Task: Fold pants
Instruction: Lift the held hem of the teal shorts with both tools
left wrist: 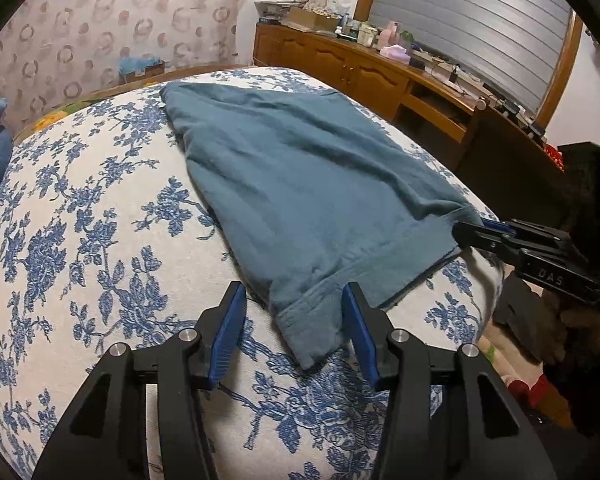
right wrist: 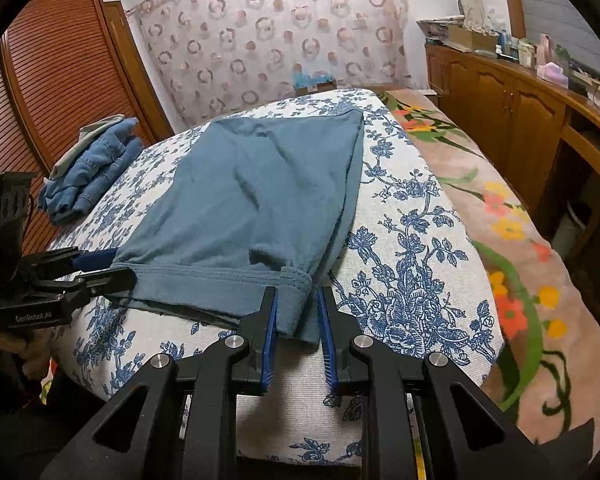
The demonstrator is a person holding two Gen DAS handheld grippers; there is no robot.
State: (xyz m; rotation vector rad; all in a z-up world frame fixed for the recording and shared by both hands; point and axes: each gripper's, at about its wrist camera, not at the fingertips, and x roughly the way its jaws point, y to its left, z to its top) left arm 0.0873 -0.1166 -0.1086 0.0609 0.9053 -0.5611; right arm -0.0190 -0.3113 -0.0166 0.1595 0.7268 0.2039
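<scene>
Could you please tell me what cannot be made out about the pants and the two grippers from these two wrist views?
- Pants: the underside and any folded-under layers are hidden by the top cloth in both views.
- Right gripper: whether its pads pinch the hem corner; the hem covers the gap.
- Left gripper: its body is cut off by the left view's bottom edge.
- Dresser clutter: too small and distorted.

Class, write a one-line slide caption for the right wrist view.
Right gripper pinches one waistband corner of teal pants on the floral bedcover; left gripper at the other.
</scene>
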